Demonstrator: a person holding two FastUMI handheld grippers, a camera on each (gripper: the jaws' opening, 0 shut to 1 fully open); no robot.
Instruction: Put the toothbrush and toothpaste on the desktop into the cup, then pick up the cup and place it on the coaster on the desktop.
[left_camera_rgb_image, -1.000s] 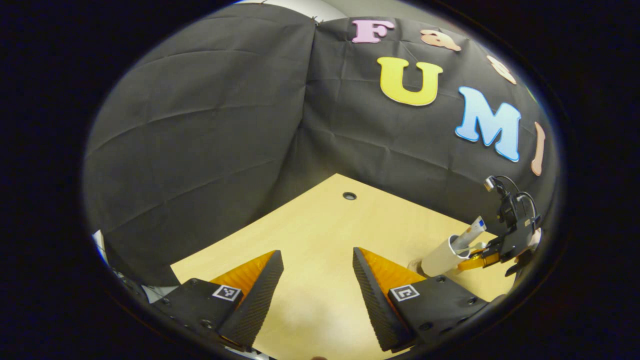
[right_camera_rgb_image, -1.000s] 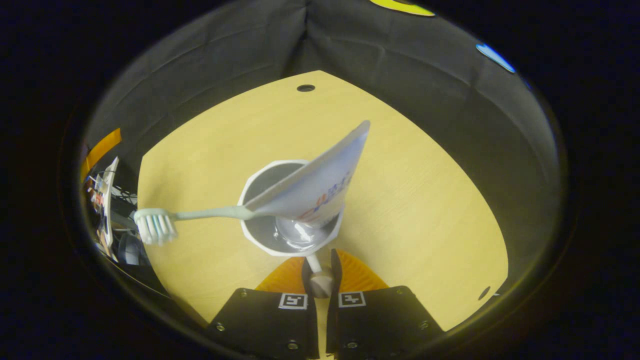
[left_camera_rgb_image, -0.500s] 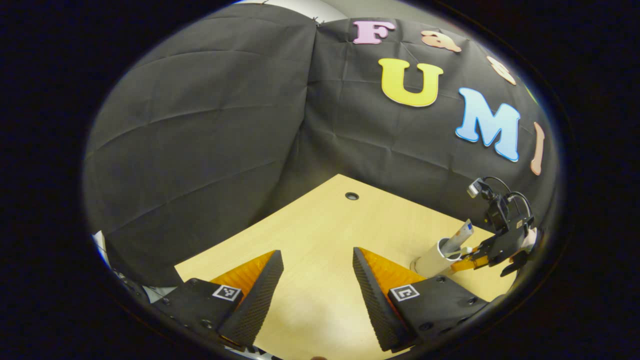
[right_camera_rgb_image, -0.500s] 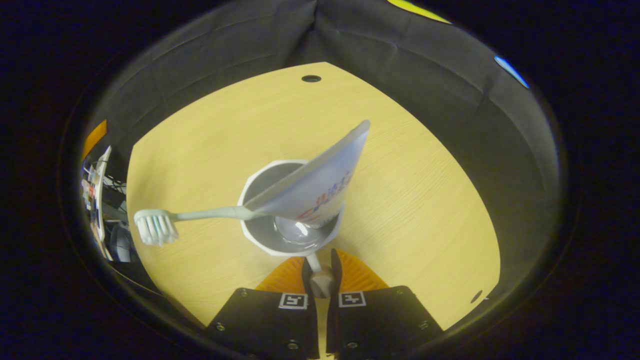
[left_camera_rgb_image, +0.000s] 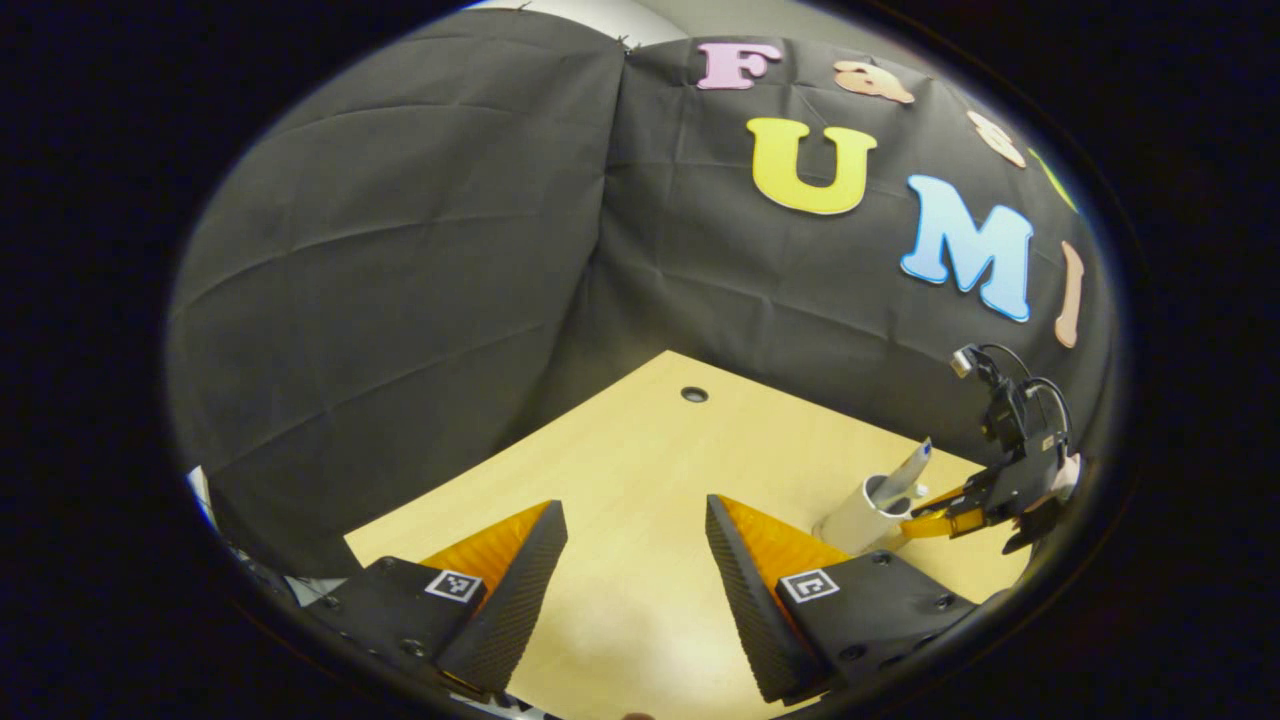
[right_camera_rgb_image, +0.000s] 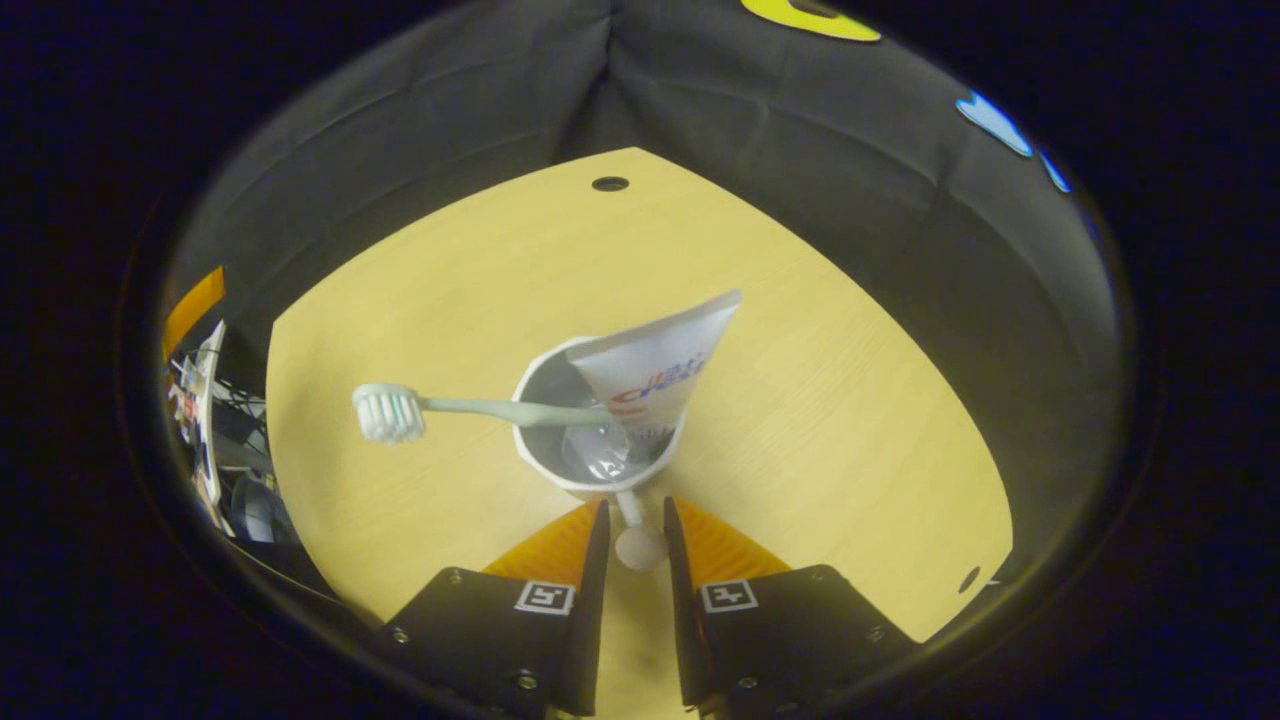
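White cup (right_camera_rgb_image: 598, 440) holds one toothbrush (right_camera_rgb_image: 470, 408), one toothpaste (right_camera_rgb_image: 655, 370); both grippers' fingers spread.

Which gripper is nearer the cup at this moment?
Right. The right gripper is at the cup, its fingers either side of the cup's handle. The left gripper is open, off to the side over bare desk.

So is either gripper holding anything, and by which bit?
Left gripper: nothing. The handle of the cup sits between the right gripper fingers; whether they press it cannot be told.
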